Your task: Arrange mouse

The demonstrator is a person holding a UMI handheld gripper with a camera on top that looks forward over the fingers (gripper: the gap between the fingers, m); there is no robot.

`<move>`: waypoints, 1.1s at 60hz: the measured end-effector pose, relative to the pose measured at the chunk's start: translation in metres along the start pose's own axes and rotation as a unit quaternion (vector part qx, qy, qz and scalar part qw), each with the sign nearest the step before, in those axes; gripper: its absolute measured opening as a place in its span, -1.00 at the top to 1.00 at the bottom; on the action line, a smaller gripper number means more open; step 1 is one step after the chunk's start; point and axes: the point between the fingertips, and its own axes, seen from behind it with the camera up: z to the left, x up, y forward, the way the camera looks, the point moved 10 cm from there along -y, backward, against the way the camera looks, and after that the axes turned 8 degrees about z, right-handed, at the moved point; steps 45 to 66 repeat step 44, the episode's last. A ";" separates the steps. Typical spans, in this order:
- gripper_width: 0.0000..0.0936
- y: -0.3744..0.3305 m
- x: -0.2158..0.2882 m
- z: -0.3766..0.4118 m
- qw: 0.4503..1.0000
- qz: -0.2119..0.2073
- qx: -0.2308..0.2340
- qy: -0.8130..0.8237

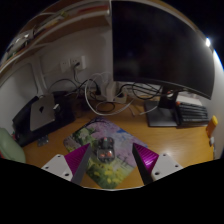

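While the gripper hangs low over the wooden desk, its two fingers reach forward with their magenta pads facing inward, one at the left and one at the right. Between them sits a small dark rounded object, most likely the mouse, though the view is too coarse to be sure of it. Whether the pads press on it or stand just clear of its sides cannot be told from here. The object lies on a colourful patterned mouse mat that spreads out on the desk ahead of the fingers and under them.

Farther off, a large dark monitor stands tilted over the right half of the desk, with a black stand or tray beneath it. A tangle of cables runs along the far edge by the pale wall. To the far left a dark flat device rests on the desk, well apart from the mat. A small yellow item shows at the far right.
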 end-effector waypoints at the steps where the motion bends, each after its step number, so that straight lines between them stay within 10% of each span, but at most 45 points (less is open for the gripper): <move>1: -0.83 -0.010 0.000 -0.003 1.000 0.002 -0.002 0.001; 20: -0.84 -0.117 -0.012 -0.064 0.997 0.023 -0.056 0.049; 66: -0.84 -0.123 -0.016 -0.082 0.995 0.020 -0.080 0.059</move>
